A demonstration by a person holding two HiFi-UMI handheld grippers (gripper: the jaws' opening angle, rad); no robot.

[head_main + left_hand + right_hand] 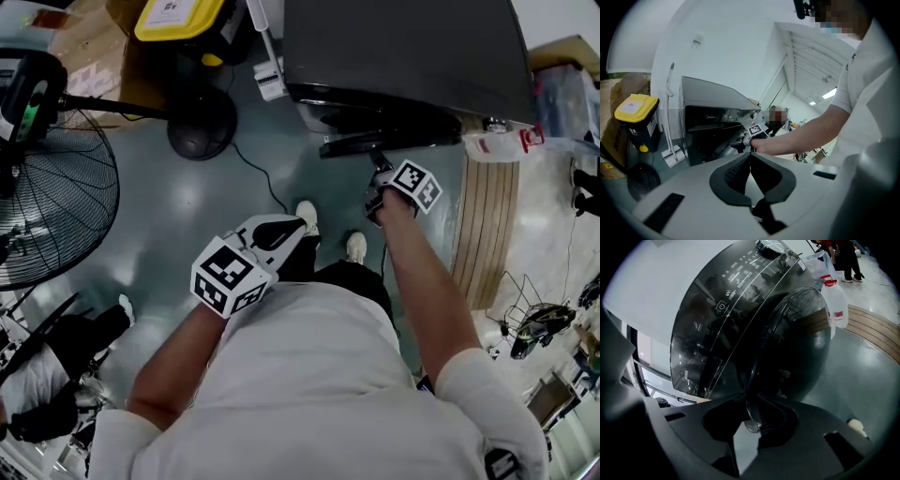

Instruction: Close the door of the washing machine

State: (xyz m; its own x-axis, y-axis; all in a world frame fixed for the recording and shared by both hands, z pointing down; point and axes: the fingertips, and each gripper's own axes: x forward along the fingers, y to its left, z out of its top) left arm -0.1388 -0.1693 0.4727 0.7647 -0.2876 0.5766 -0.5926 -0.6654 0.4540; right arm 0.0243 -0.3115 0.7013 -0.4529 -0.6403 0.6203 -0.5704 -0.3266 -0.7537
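The dark washing machine [403,47] stands ahead of me, and its round glass door [375,142] hangs partly open toward me. My right gripper [378,192] reaches to the door's free edge. In the right gripper view the jaws of that gripper [750,401] are closed on the rim of the door [797,343], beside the control panel [717,333]. My left gripper [286,230] hangs lower, away from the machine, above my shoes. Its pads [736,171] meet at the tips with nothing between them. From there I see the machine [712,122] and the right gripper [747,140].
A large floor fan [47,187] stands at the left, its round base [202,122] and cable on the floor. A yellow-lidded box [178,19] sits behind. A white jug [497,145] and wooden decking [487,225] lie right of the machine. A person [56,366] is at lower left.
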